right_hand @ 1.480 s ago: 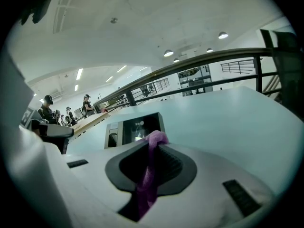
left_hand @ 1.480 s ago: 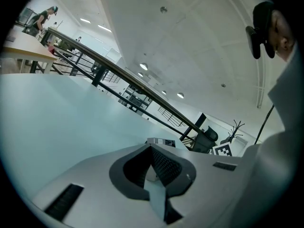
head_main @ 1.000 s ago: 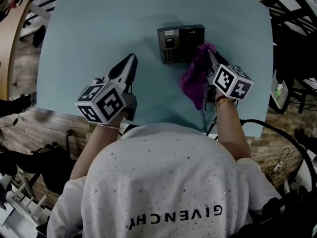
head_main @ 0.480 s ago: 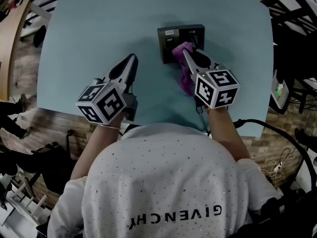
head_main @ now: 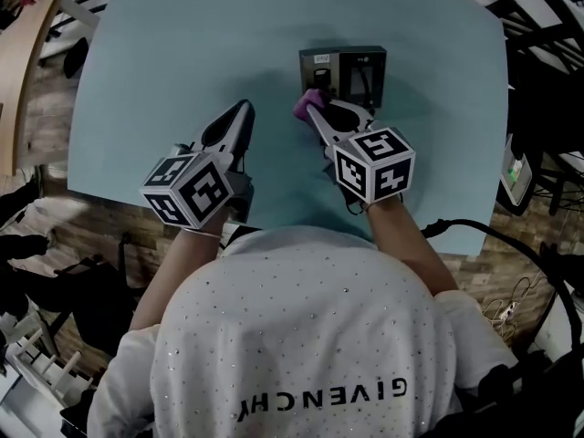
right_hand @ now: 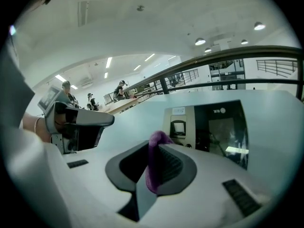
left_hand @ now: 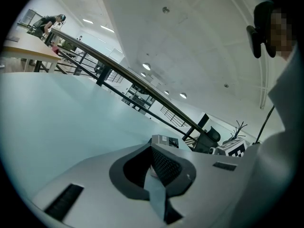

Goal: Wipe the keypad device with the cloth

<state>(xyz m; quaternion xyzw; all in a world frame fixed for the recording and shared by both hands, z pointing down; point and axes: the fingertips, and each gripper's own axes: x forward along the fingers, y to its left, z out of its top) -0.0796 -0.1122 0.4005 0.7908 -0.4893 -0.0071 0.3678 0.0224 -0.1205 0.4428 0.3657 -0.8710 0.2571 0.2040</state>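
Your left gripper [head_main: 239,117] sits low over the teal table [head_main: 155,53], jaws pressed together with nothing between them, well off at about 8 o'clock from the keypad device [head_main: 351,67]. I'd leave it parked there, or bring it in to brace the box if it starts sliding.

The right gripper [head_main: 317,117] is clamped on the purple cloth [head_main: 304,105], and only a small wad pokes out past the tips. So go light, let the cloth do the touching rather than the plastic jaws, and sweep in short passes.

The device sits right at 1 o'clock from the right tips, and the wad looks to be touching its near-left corner, by the keys. The rest of the face runs off toward 2 o'clock, so I reckon that's your sweep direction.
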